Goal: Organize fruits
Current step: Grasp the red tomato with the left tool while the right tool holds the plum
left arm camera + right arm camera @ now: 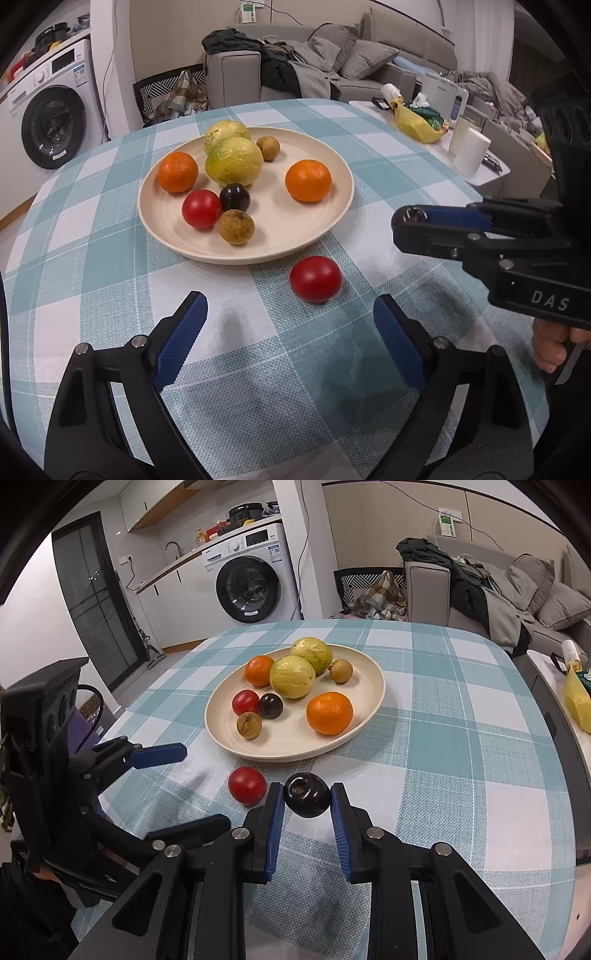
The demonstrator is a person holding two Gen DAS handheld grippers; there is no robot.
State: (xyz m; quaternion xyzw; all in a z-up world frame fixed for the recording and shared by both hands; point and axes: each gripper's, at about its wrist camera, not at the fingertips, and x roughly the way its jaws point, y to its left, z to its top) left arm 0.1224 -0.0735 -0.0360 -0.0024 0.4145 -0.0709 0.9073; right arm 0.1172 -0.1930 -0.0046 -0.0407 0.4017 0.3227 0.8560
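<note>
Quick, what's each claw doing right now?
Left claw: open, empty.
Right claw: closed on the dark plum.

Bare cloth (pixel 424 760) right of plate (pixel 369 716); red tomato (pixel 246 785) blocks its left front.

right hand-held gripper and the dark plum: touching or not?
Touching. The right wrist view shows both blue pads of the right hand-held gripper pressed against the sides of the dark plum, no gap on either side.

From the left wrist view the right gripper (pixel 402 225) hides the dark plum (pixel 307 799) between its pads.
</note>
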